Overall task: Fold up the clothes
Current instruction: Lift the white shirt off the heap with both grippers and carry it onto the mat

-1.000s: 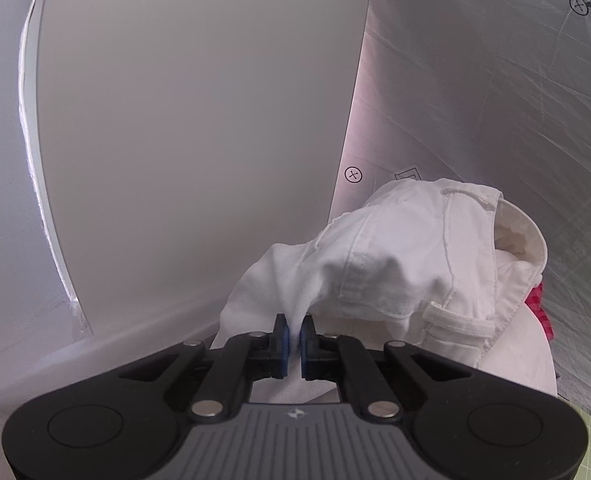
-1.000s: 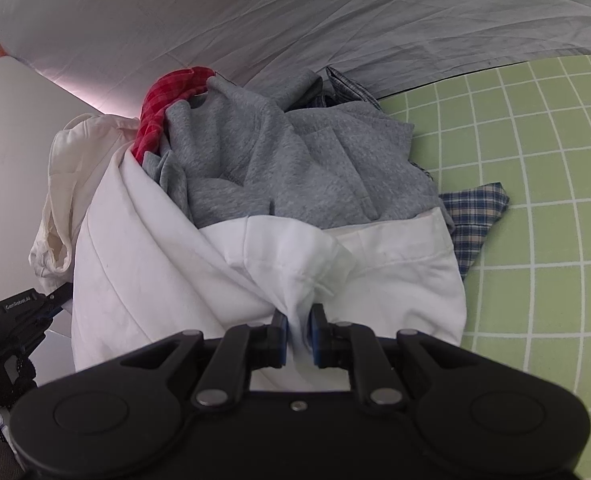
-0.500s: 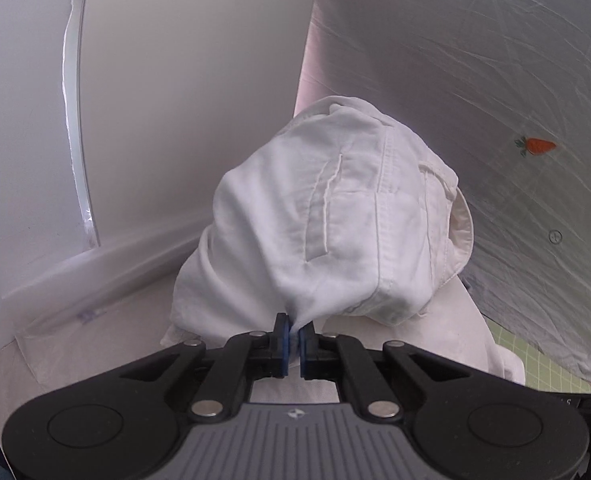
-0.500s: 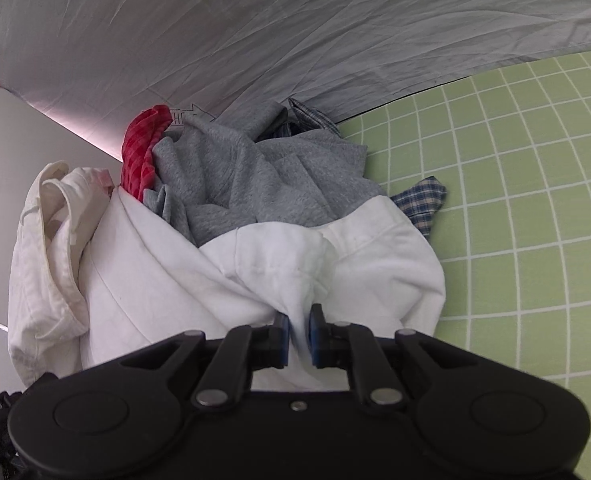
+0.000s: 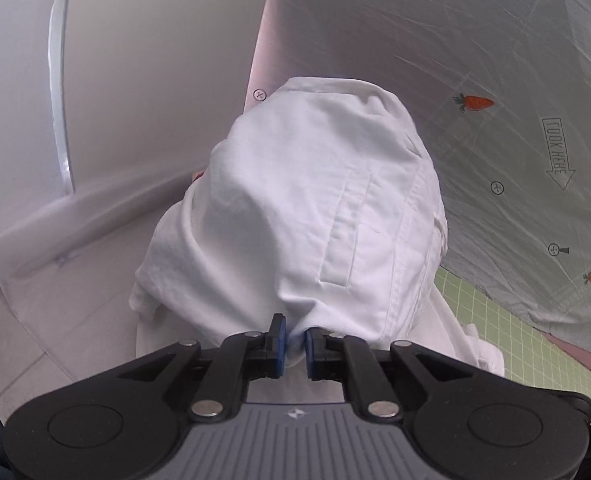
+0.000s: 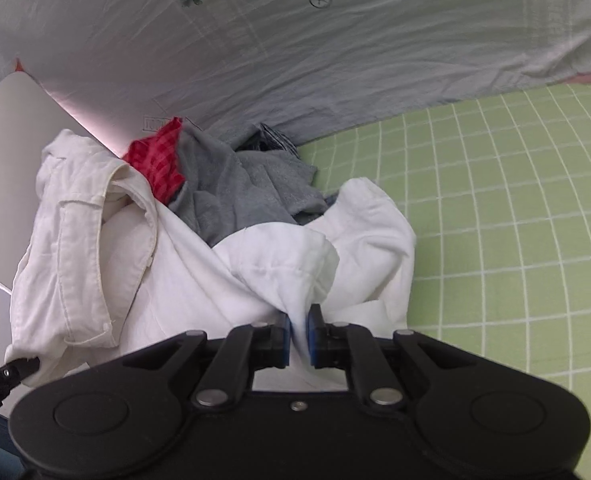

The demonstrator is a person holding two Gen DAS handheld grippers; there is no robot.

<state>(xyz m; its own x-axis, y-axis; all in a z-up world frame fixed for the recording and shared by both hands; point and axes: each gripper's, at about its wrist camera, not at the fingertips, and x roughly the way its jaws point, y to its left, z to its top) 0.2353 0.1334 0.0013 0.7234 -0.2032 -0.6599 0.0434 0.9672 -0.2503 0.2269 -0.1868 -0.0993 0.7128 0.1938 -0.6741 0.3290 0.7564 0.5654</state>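
White garment (image 5: 315,216) hangs bunched ahead of both tools, unfolded. Left gripper (image 5: 291,340) has just loosened but still pinches it; right gripper (image 6: 298,330) pinches it too

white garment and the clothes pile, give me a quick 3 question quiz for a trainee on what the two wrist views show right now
1. True or false: the left gripper and the right gripper each pinch the white garment.
2. Which colour is the checked cloth beside the grey garment in the pile? A) red B) yellow C) purple
3. Fill in: the surface to the right of the pile is a ______ grid mat.

Key
1. True: white fabric sits between the blue pads of both; the left jaws have just been opening a little, with cloth between them.
2. A: the red checked cloth.
3. Green.
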